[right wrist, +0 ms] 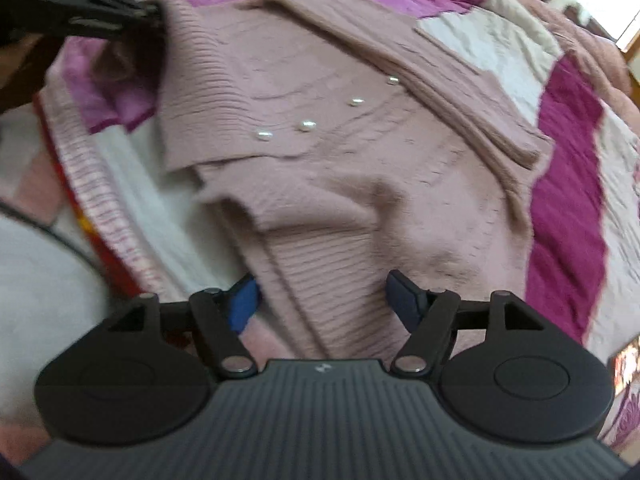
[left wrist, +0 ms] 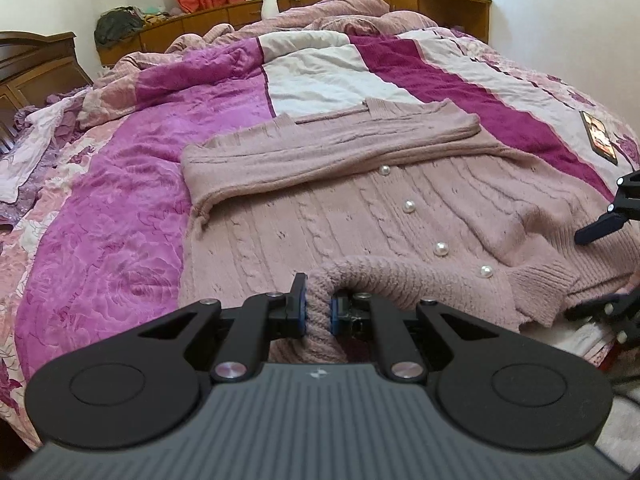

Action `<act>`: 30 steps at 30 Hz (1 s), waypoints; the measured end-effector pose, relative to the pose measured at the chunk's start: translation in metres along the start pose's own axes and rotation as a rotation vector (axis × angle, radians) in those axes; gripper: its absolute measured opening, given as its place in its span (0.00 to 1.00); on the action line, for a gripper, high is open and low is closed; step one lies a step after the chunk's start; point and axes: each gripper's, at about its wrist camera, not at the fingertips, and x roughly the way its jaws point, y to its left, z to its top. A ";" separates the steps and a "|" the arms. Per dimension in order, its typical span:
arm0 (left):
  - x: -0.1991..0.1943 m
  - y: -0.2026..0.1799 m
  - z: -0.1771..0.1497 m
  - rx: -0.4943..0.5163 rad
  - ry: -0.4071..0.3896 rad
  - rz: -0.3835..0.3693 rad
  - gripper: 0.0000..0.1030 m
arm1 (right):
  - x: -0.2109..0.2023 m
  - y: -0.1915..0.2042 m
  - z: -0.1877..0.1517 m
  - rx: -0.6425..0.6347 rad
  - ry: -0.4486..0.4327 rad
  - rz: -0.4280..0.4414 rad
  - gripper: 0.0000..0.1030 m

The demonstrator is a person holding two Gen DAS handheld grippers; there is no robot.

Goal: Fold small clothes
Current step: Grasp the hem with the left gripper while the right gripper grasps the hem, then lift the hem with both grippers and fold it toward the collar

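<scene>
A dusty-pink cable-knit cardigan (left wrist: 340, 208) with pearl buttons (left wrist: 441, 249) lies on the bed, one sleeve folded across its upper part. My left gripper (left wrist: 318, 314) is shut on the ribbed hem at the near corner, lifted into a loop. The cardigan also shows in the right wrist view (right wrist: 328, 184). My right gripper (right wrist: 322, 300) is open, its fingers either side of the other ribbed hem corner, close above it. The right gripper shows at the right edge of the left wrist view (left wrist: 600, 268); the left gripper shows top left in the right wrist view (right wrist: 92, 4).
The bed is covered by a magenta, pink and white quilt (left wrist: 120, 208). Rumpled pink bedding (left wrist: 344, 12) lies at the far end. A phone-like dark object (left wrist: 599, 136) lies on the quilt at the right. A wooden headboard shelf (left wrist: 440, 4) runs behind.
</scene>
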 end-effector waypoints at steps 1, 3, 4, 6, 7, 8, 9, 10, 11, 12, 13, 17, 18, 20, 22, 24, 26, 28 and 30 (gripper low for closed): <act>0.000 -0.001 0.000 0.002 0.000 0.001 0.11 | -0.001 -0.001 0.000 0.004 -0.007 -0.023 0.44; -0.001 -0.002 0.000 0.009 -0.001 0.003 0.11 | -0.005 -0.006 0.001 0.032 -0.029 -0.055 0.08; -0.002 -0.002 0.000 0.012 -0.001 0.003 0.11 | -0.009 -0.010 0.001 0.058 -0.049 -0.059 0.09; -0.004 -0.003 0.002 0.019 -0.010 0.012 0.11 | -0.016 -0.017 0.003 0.072 -0.090 -0.095 0.08; -0.005 -0.004 0.003 0.020 -0.015 0.014 0.11 | -0.020 -0.019 0.004 0.071 -0.112 -0.117 0.08; -0.006 -0.003 0.006 0.017 -0.022 0.016 0.11 | -0.024 -0.020 0.006 0.072 -0.134 -0.134 0.08; -0.007 -0.002 0.009 0.015 -0.029 0.018 0.11 | -0.028 -0.022 0.008 0.075 -0.155 -0.148 0.08; -0.008 -0.002 0.013 0.012 -0.040 0.022 0.11 | -0.030 -0.025 0.011 0.078 -0.175 -0.163 0.08; -0.009 -0.002 0.017 0.010 -0.050 0.026 0.11 | -0.033 -0.026 0.015 0.075 -0.199 -0.184 0.08; -0.010 -0.001 0.022 0.008 -0.062 0.032 0.11 | -0.034 -0.029 0.018 0.072 -0.222 -0.205 0.08; -0.010 0.000 0.027 0.009 -0.074 0.037 0.11 | -0.036 -0.031 0.023 0.067 -0.250 -0.235 0.08; -0.007 0.004 0.052 0.034 -0.122 0.060 0.11 | -0.036 -0.049 0.045 0.107 -0.338 -0.286 0.08; -0.005 0.005 0.060 0.035 -0.131 0.065 0.11 | -0.035 -0.056 0.051 0.130 -0.356 -0.287 0.08; 0.001 0.008 0.075 0.039 -0.153 0.078 0.11 | -0.029 -0.069 0.064 0.151 -0.382 -0.297 0.08; 0.008 0.011 0.093 0.052 -0.184 0.100 0.11 | -0.024 -0.081 0.076 0.160 -0.406 -0.320 0.08; 0.017 0.016 0.112 0.051 -0.206 0.114 0.11 | -0.021 -0.091 0.087 0.162 -0.427 -0.343 0.08; 0.026 0.018 0.130 0.053 -0.227 0.126 0.11 | -0.017 -0.102 0.100 0.160 -0.452 -0.372 0.08; 0.036 0.020 0.149 0.068 -0.253 0.152 0.11 | -0.012 -0.111 0.114 0.148 -0.474 -0.402 0.08; 0.047 0.023 0.167 0.080 -0.274 0.175 0.11 | -0.006 -0.117 0.127 0.119 -0.489 -0.437 0.08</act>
